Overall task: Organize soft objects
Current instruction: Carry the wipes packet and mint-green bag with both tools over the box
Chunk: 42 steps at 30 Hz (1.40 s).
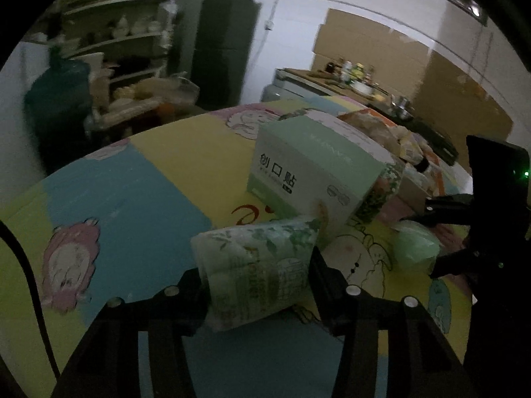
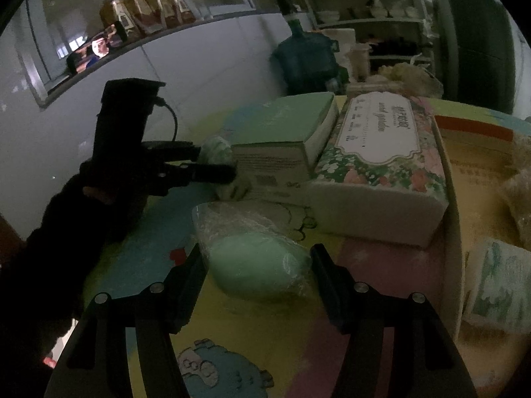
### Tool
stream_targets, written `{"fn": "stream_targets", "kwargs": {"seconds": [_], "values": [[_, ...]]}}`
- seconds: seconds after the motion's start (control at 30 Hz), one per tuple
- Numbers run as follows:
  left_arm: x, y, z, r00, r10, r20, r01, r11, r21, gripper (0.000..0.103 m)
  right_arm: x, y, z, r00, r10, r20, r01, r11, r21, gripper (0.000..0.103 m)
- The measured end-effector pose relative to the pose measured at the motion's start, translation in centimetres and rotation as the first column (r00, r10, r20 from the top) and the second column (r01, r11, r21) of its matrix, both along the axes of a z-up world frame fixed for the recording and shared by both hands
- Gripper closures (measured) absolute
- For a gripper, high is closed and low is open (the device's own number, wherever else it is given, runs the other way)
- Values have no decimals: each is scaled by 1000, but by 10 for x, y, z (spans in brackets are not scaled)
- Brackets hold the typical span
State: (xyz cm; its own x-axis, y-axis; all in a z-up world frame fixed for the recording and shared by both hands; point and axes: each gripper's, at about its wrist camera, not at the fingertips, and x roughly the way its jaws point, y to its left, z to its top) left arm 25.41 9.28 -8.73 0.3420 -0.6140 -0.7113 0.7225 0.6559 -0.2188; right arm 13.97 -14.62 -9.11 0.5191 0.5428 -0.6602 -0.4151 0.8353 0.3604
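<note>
A colourful cartoon-print mat (image 1: 139, 179) fills both frames. At the left view's lower centre, the left gripper (image 1: 257, 280) clamps a green-printed soft tissue pack (image 1: 255, 272), its long axis crosswise. At the right view's lower centre, the right gripper (image 2: 257, 262) brackets a plastic-wrapped pale green soft bundle (image 2: 255, 265); whether it grips, I cannot tell.

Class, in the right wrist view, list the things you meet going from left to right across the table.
Left gripper → green sponge in plastic wrap → green box → floral tissue pack → cardboard box.
</note>
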Motion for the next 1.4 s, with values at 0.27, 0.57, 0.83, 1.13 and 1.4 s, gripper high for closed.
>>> {"fn": "stream_targets", "kwargs": {"seconds": [0.27,0.57,0.83,1.13,1.4], "values": [[-43,3,21,980,186,72,-185,983,-22,50,-12,0,7,1000,6,19,-6,1000,10,38],[-89,-6,44,907,396,145,-394,918,-42,50,-27,-2,17,999,-3,51,2,1000,16,38],[-123,-18,56,823,535,190,-539,842,-39,50,-41,-6,27,997,-18,80,16,1000,24,38],[-147,-26,67,763,615,199,-611,787,-85,50,-54,-14,36,993,-36,112,32,999,36,38],[-160,-35,75,746,637,195,-627,770,-117,50,-64,-25,42,991,-46,128,40,998,47,38]]}}
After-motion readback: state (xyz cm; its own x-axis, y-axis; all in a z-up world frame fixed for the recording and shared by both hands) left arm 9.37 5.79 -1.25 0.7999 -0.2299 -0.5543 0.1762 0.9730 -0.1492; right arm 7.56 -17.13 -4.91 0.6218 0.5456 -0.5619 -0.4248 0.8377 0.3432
